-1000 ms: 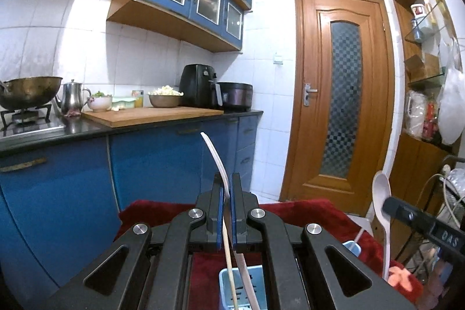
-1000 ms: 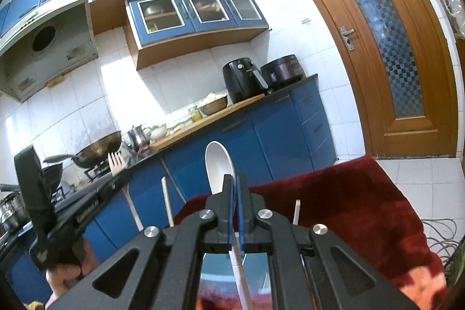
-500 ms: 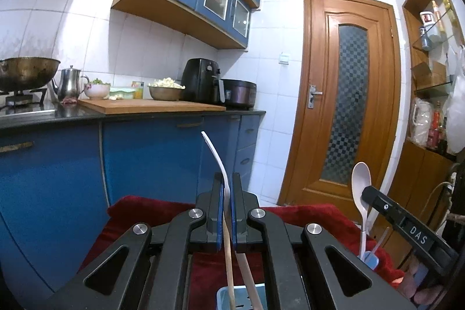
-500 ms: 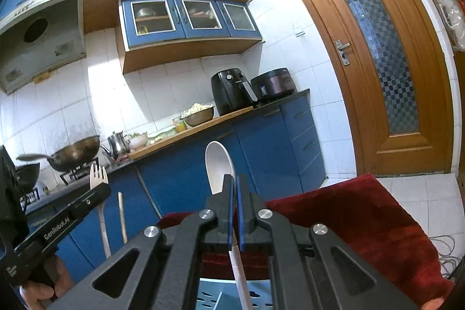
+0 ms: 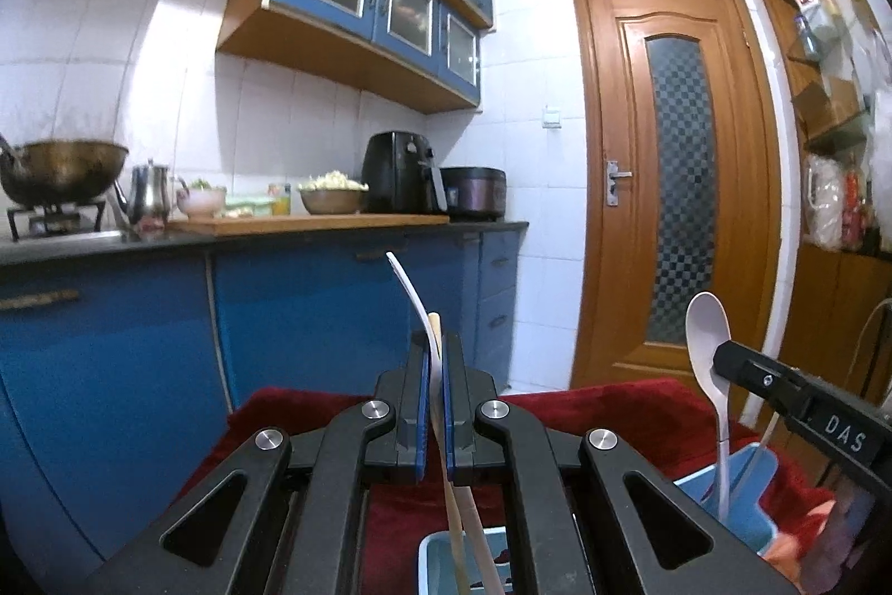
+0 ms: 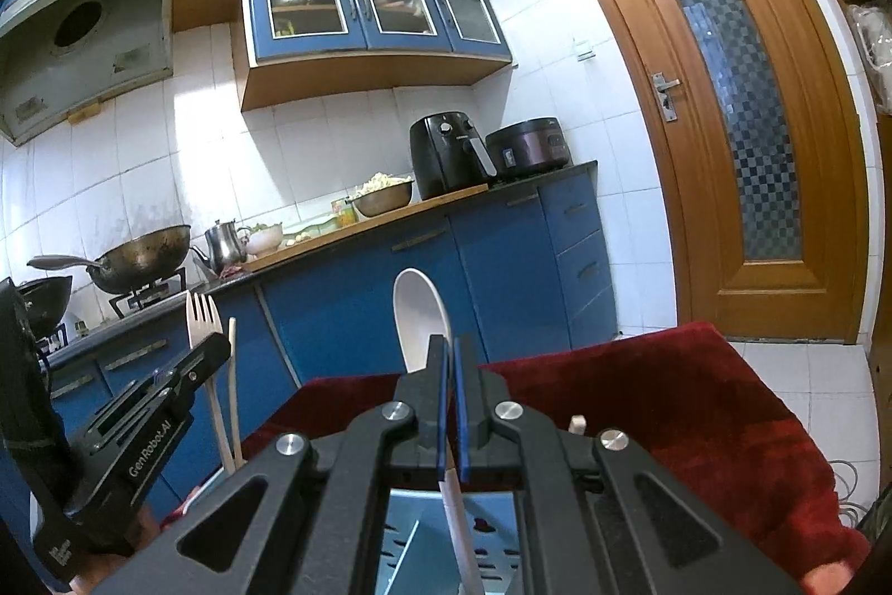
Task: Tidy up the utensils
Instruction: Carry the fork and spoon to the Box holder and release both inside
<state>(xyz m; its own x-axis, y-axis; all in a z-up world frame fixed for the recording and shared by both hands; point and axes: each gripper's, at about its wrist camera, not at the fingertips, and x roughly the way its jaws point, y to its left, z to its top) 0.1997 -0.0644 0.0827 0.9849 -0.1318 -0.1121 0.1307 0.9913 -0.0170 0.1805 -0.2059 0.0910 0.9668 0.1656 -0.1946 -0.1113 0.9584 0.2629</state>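
My left gripper (image 5: 435, 361) is shut on a white fork (image 5: 410, 299), seen edge-on, with a wooden chopstick (image 5: 452, 500) beside it; both reach down into a blue utensil holder (image 5: 429, 561). In the right wrist view the left gripper (image 6: 209, 352) and fork (image 6: 202, 316) stand at the left. My right gripper (image 6: 449, 361) is shut on a white spoon (image 6: 419, 316), bowl up, its handle going down into the blue holder (image 6: 412, 528). The left wrist view shows that spoon (image 5: 707, 333) and right gripper (image 5: 725, 361) at the right.
The holder stands on a red cloth (image 6: 669, 400). Behind it run blue kitchen cabinets (image 5: 279, 316) and a counter with a wok (image 6: 139, 255), kettle, bowls and air fryer (image 6: 446, 154). A wooden door (image 5: 674, 171) is at the right.
Both grippers have tilted upward and drawn closer together, each still holding its utensil over the holder. The right gripper and spoon have moved further into the left wrist view.
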